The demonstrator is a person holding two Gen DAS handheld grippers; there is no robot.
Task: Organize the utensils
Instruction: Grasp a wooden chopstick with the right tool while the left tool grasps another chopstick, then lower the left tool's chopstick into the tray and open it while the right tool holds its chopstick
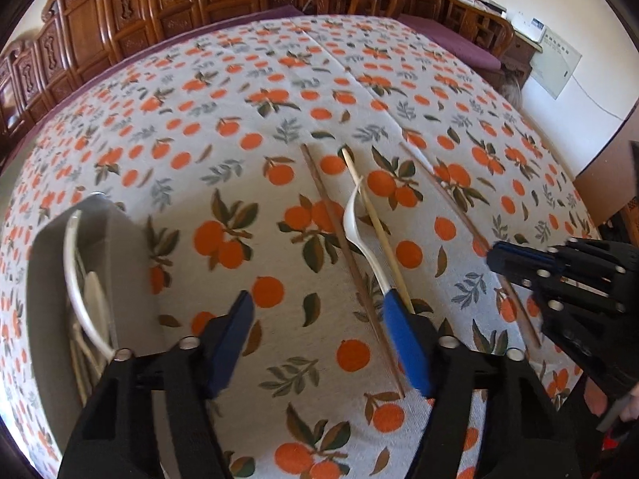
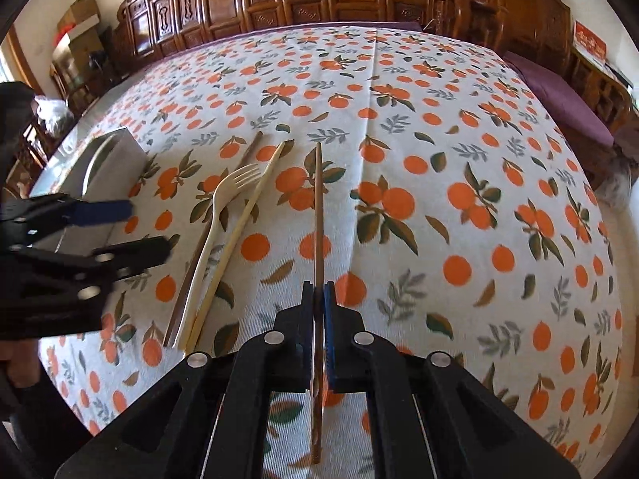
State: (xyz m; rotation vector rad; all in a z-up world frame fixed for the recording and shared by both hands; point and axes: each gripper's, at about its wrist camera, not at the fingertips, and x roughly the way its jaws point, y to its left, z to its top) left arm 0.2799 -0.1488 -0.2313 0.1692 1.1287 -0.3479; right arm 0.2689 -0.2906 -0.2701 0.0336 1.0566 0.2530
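The right gripper (image 2: 318,299) is closed on a brown chopstick (image 2: 318,207) between its pads. The left gripper (image 1: 319,339) is half open and empty, the white fork (image 1: 361,235) just ahead of its right finger. Next, I think, it must close on the fork.

Open left claw (image 1: 319,339) above white fork (image 1: 361,235), chopsticks (image 1: 347,255) alongside

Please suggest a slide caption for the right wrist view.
Right gripper shut on a brown chopstick; fork and more chopsticks lie left.

Right half of tablecloth (image 2: 459,159) lies bare. Grey container (image 2: 108,159) blocks left edge; fork (image 2: 223,207) and chopsticks (image 2: 239,223) occupy centre.
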